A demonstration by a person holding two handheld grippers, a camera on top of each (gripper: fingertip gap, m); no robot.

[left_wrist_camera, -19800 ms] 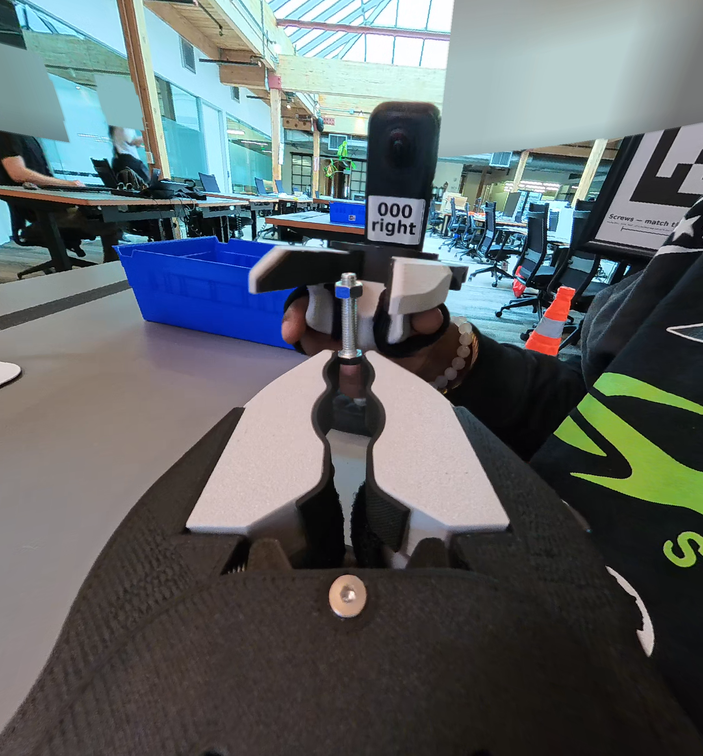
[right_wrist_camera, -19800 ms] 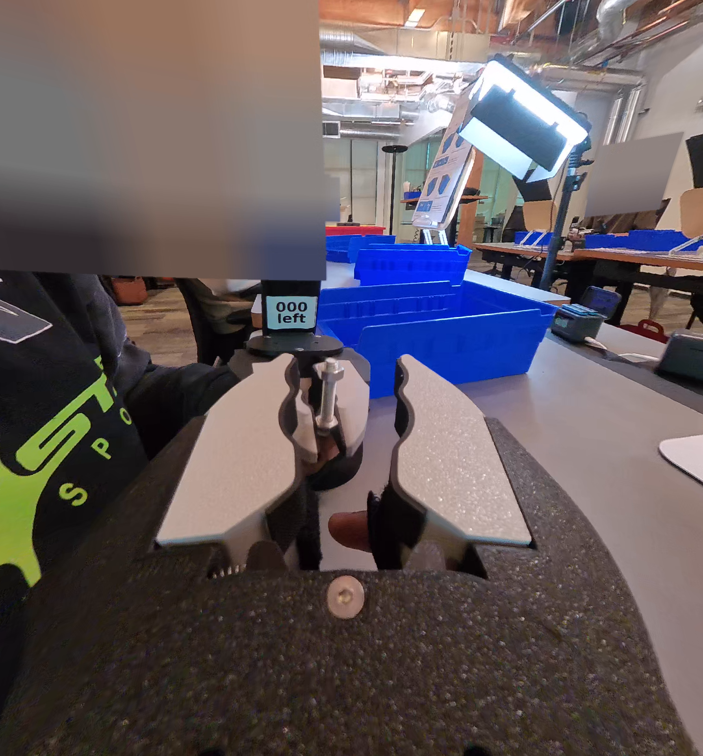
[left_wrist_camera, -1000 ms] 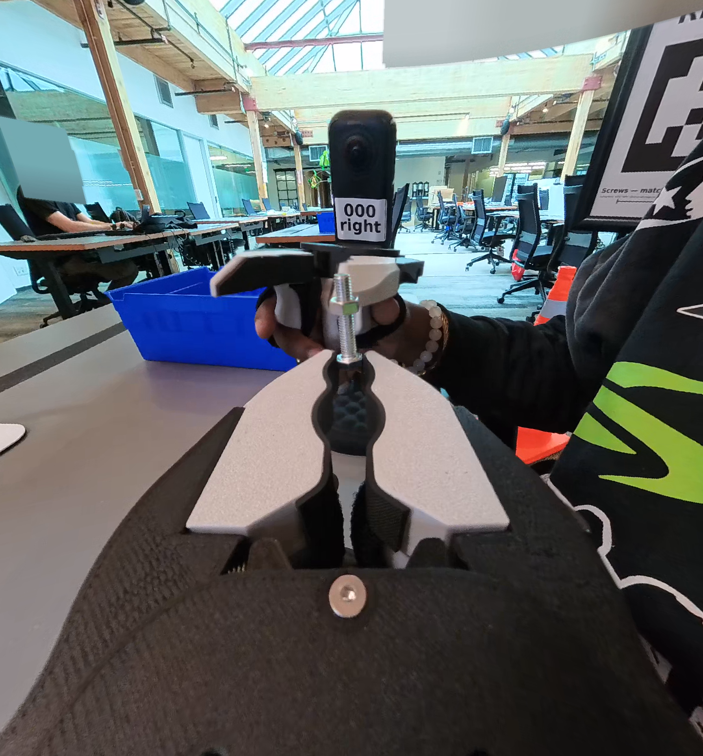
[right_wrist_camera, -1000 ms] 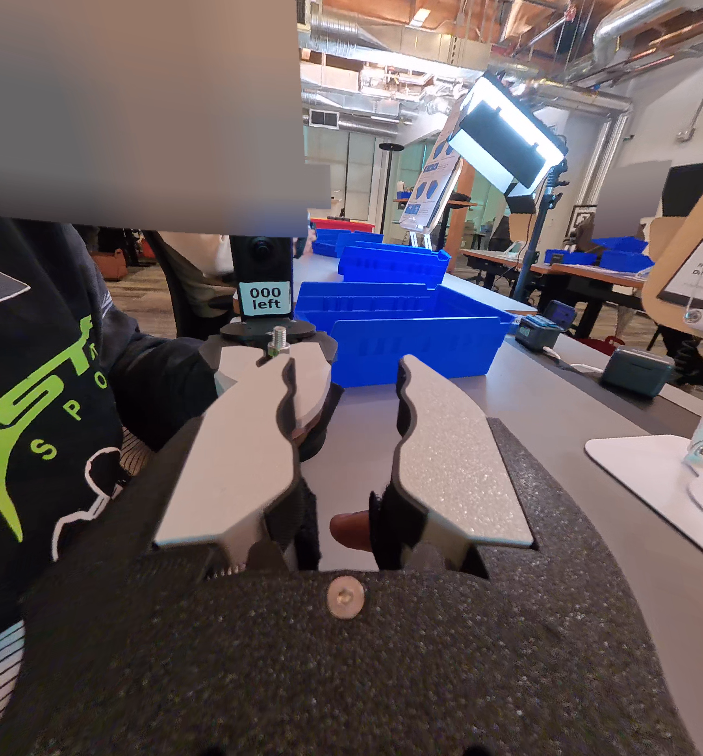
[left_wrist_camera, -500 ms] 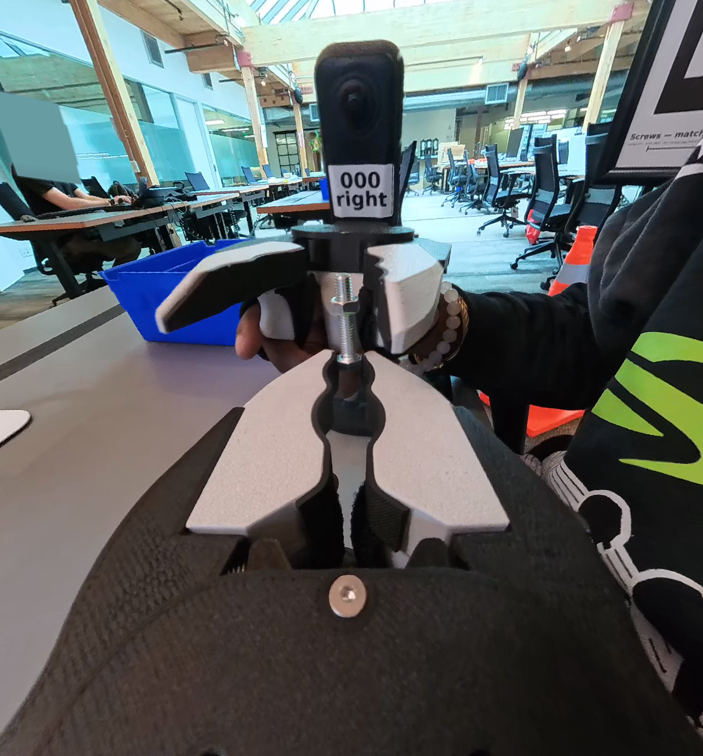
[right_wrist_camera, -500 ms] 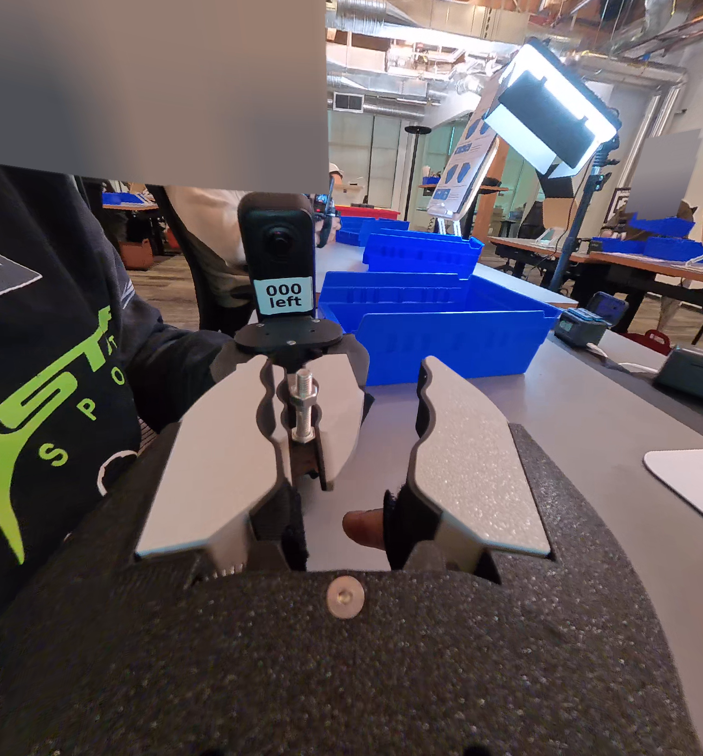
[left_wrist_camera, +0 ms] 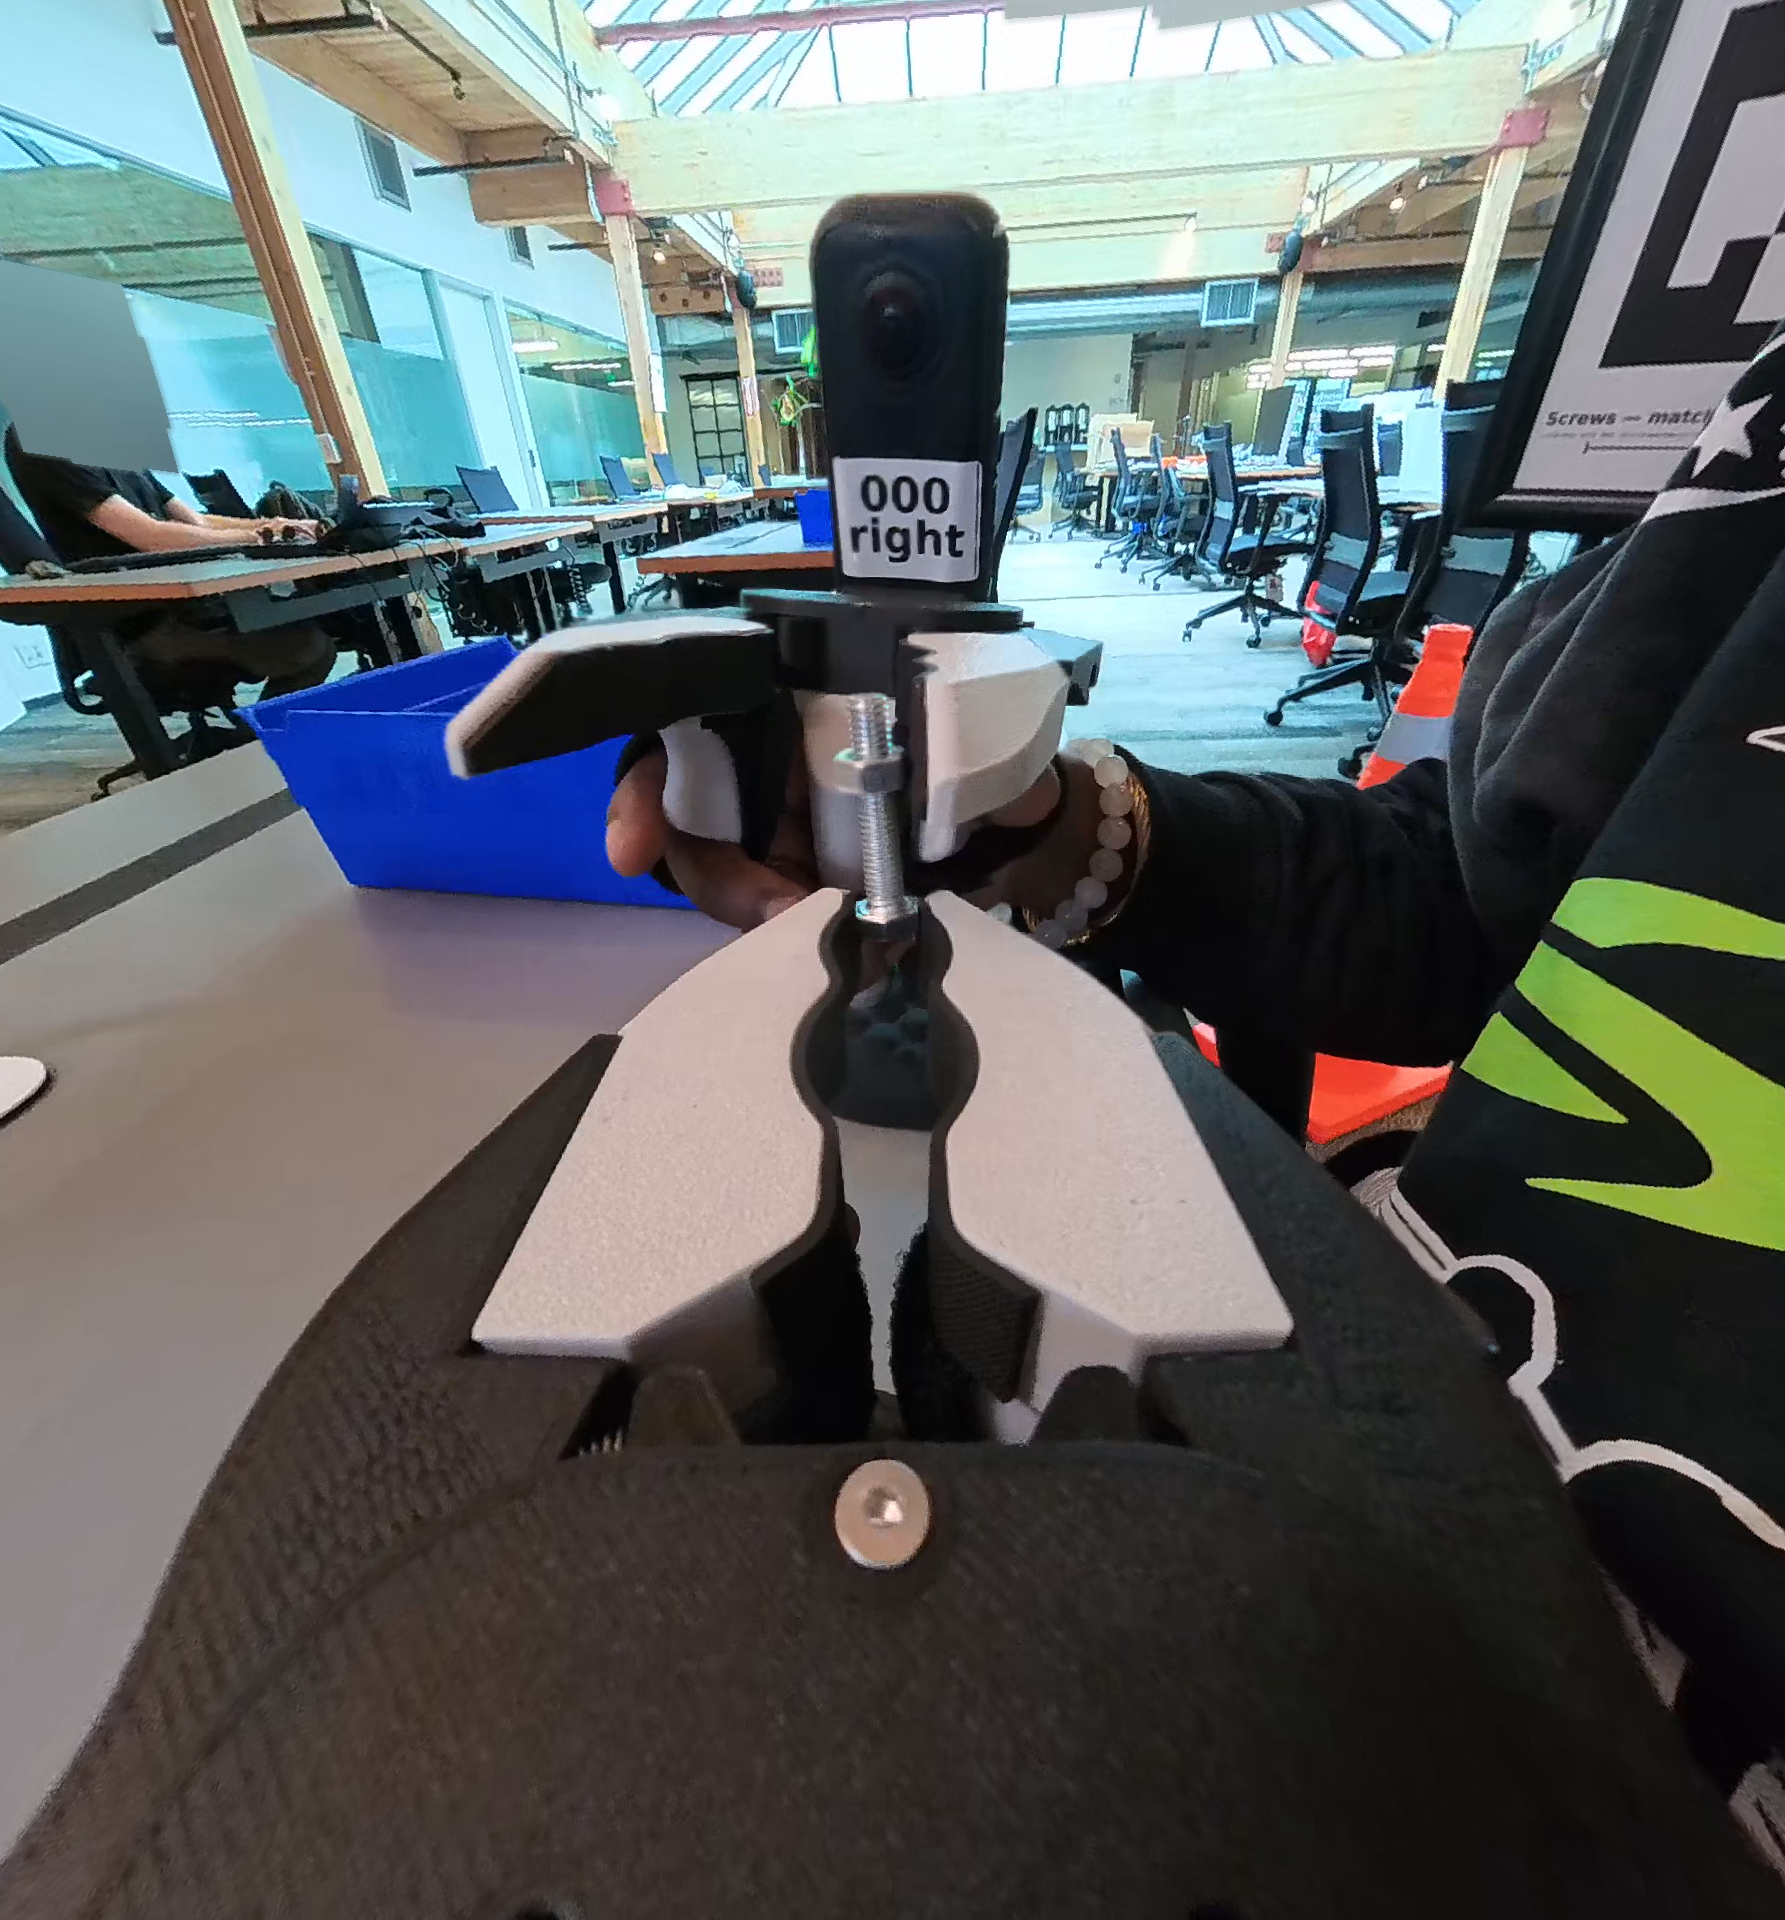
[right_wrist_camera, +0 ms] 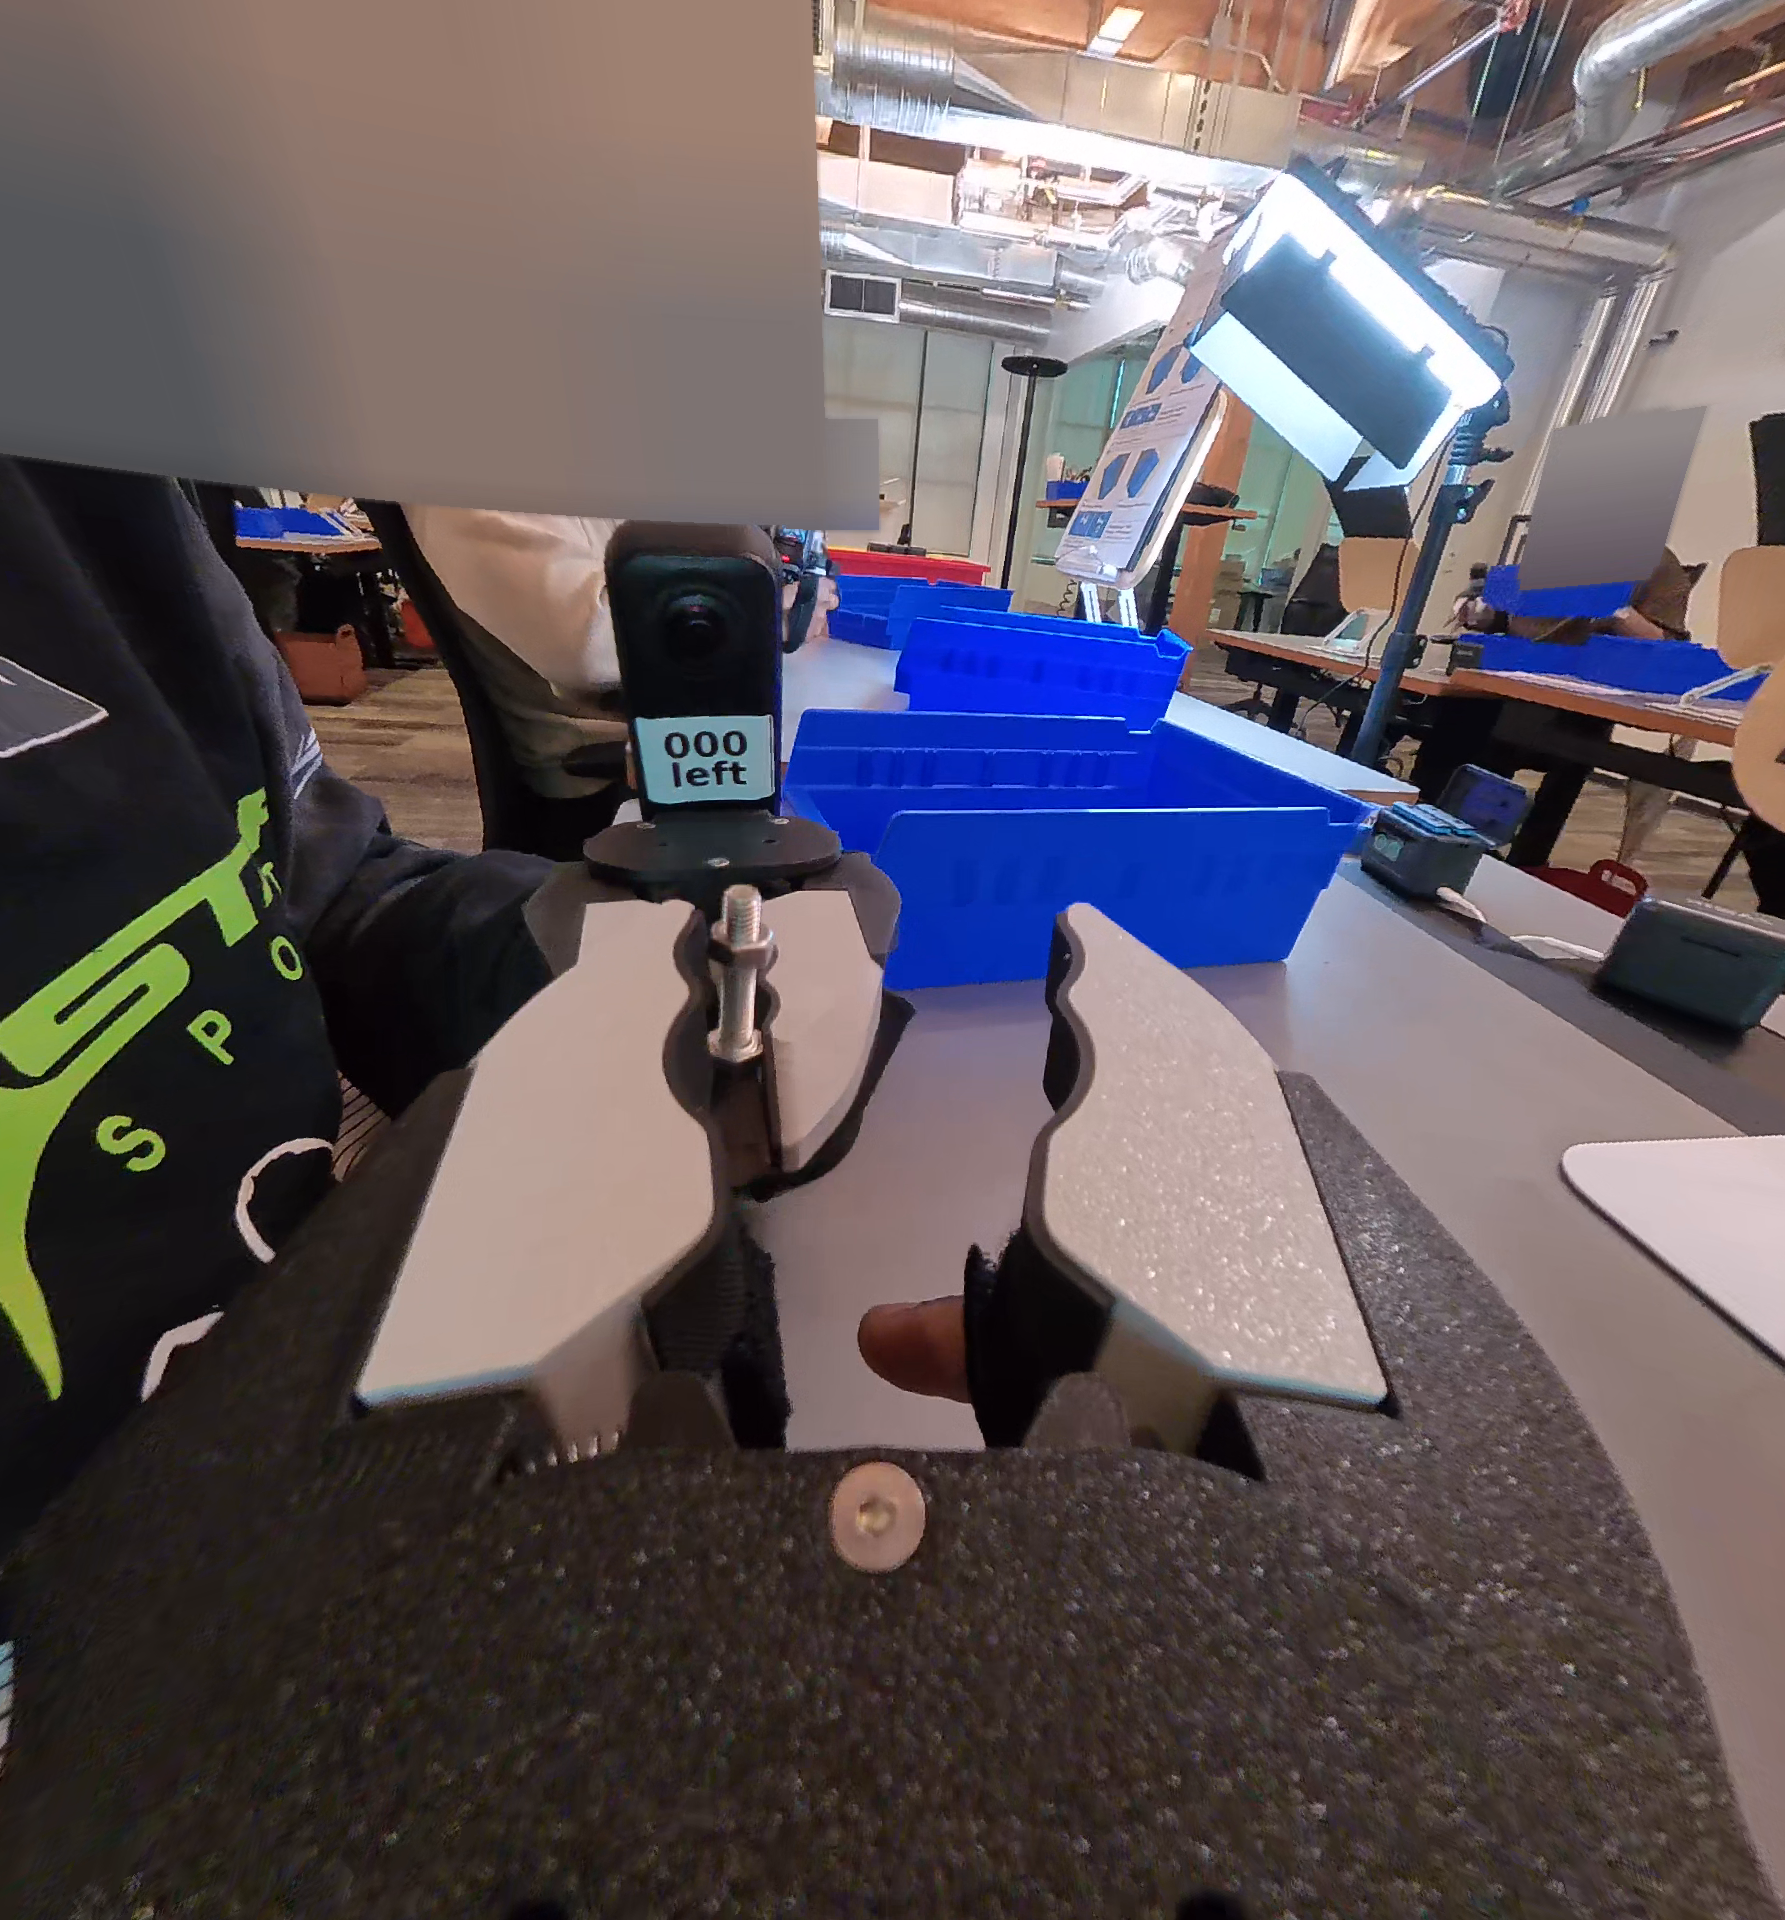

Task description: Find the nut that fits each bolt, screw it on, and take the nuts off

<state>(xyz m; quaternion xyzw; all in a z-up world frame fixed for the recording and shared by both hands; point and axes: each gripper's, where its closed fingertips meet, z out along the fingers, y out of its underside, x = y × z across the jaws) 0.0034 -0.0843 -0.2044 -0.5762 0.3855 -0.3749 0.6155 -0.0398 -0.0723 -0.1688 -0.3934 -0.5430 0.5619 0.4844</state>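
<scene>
The bolt (left_wrist_camera: 880,821) stands upright with its head pinched between the tips of the left tool (left_wrist_camera: 884,920), whose two grey fingers are pressed together on it; a nut (left_wrist_camera: 870,774) sits partway down the thread, with a short length of bare thread above it. In the right wrist view the same bolt (right_wrist_camera: 737,982) rises just beyond that tool's left finger, nut (right_wrist_camera: 741,945) near its top. The right tool (right_wrist_camera: 867,997) is spread wide, its fingers well apart, one finger close beside the bolt and the other far off to the side; it grips nothing. Against half a second ago, the right tool (left_wrist_camera: 763,717) has drawn back a little from the bolt and sits higher in the left wrist view, and the nut stands at much the same height on the thread; nearly twenty seconds ago the nut was right at the top end of the bolt, so it is lower now. Beyond the tools lies a grey tabletop (left_wrist_camera: 192,1039) carrying a blue bin (left_wrist_camera: 431,790) ahead of the left tool, and blue bins (right_wrist_camera: 1064,862) ahead of the right tool, with a white pad (right_wrist_camera: 1719,1236) to its right. Around them is an open office with desks, chairs, timber beams, a bright panel light (right_wrist_camera: 1355,343) on a stand and an orange cone (left_wrist_camera: 1418,717).
</scene>
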